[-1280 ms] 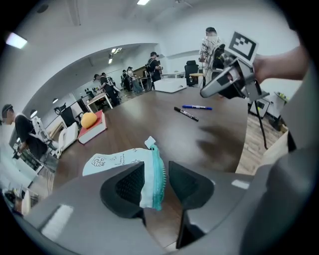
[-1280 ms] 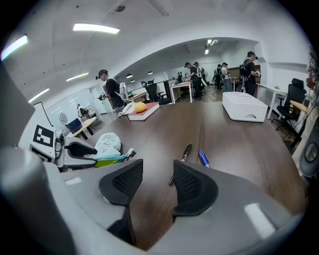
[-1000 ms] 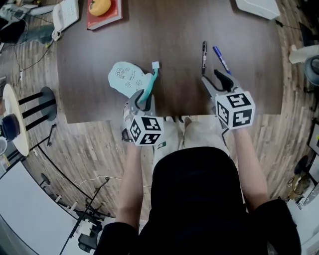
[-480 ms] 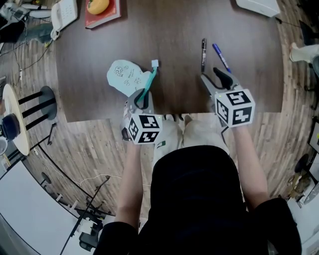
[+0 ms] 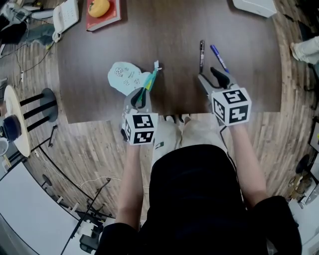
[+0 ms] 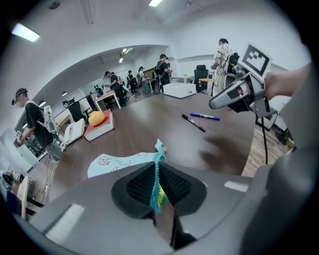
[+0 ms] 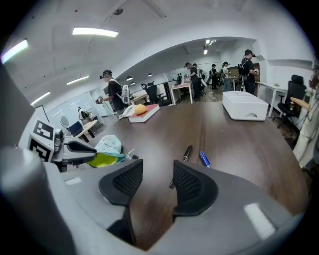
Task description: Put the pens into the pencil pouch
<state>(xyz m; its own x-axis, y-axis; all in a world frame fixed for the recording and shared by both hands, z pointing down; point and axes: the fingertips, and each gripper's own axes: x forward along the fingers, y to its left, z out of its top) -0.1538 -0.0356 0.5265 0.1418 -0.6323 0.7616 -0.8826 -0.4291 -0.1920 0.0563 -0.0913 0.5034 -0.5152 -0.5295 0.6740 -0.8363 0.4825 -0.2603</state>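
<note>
The light-blue pencil pouch (image 5: 124,77) lies on the brown table, its teal zipper edge toward my left gripper (image 5: 142,99). In the left gripper view the jaws are closing and the pads (image 6: 142,183) pinch that zipper edge (image 6: 158,174), with yellow lining showing. A black pen (image 5: 201,50) and a blue pen (image 5: 219,58) lie side by side just beyond my right gripper (image 5: 212,79). It hovers open over the table's near edge with nothing between its pads (image 7: 192,182). The right gripper view shows both pens (image 7: 186,153) ahead and the pouch (image 7: 107,146) at left.
At the far left of the table (image 5: 169,112) lie a red book (image 5: 103,14) with a yellow object on it and a white phone (image 5: 66,14). A white tray (image 5: 256,6) stands at the far right. A round stool (image 5: 12,119) is on the floor at left.
The left gripper's jaws have closed onto the pouch's zipper edge, and the gripper has rolled a little. The right gripper has stayed where it was.
</note>
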